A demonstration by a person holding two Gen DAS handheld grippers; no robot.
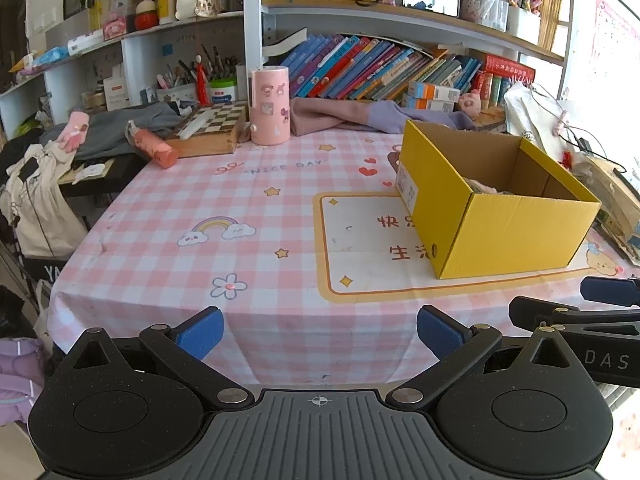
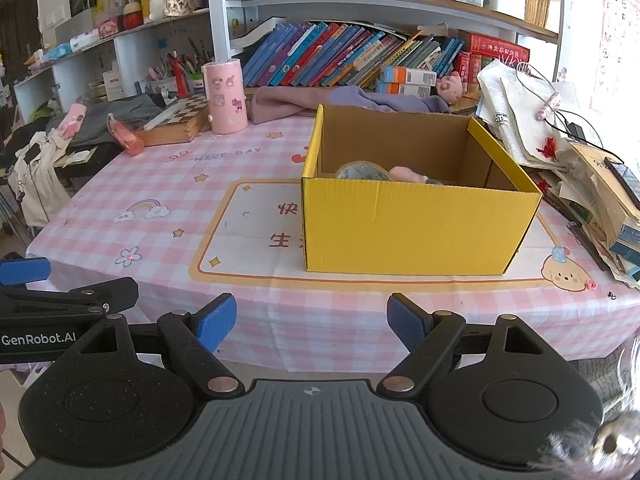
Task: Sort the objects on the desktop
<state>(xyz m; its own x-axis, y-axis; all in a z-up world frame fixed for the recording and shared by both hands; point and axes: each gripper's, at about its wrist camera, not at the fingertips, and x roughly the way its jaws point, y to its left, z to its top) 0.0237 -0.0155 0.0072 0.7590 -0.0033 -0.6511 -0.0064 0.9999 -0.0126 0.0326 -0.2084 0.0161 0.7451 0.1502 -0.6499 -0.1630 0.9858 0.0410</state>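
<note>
A yellow cardboard box (image 1: 500,216) stands open on the pink checked tablecloth (image 1: 200,208); it also shows in the right wrist view (image 2: 416,228). Inside it lie a roll of tape (image 2: 362,171) and a pink item (image 2: 406,174). My left gripper (image 1: 320,334) is open and empty at the table's front edge, left of the box. My right gripper (image 2: 311,322) is open and empty, in front of the box. Each gripper shows at the edge of the other's view.
At the back stand a pink cylinder container (image 1: 270,106), a chessboard box (image 1: 208,130), an orange-pink bottle (image 1: 154,146) and purple cloth (image 1: 344,116). Bookshelves (image 1: 380,68) line the back. Stacked papers and books (image 2: 580,184) crowd the right edge.
</note>
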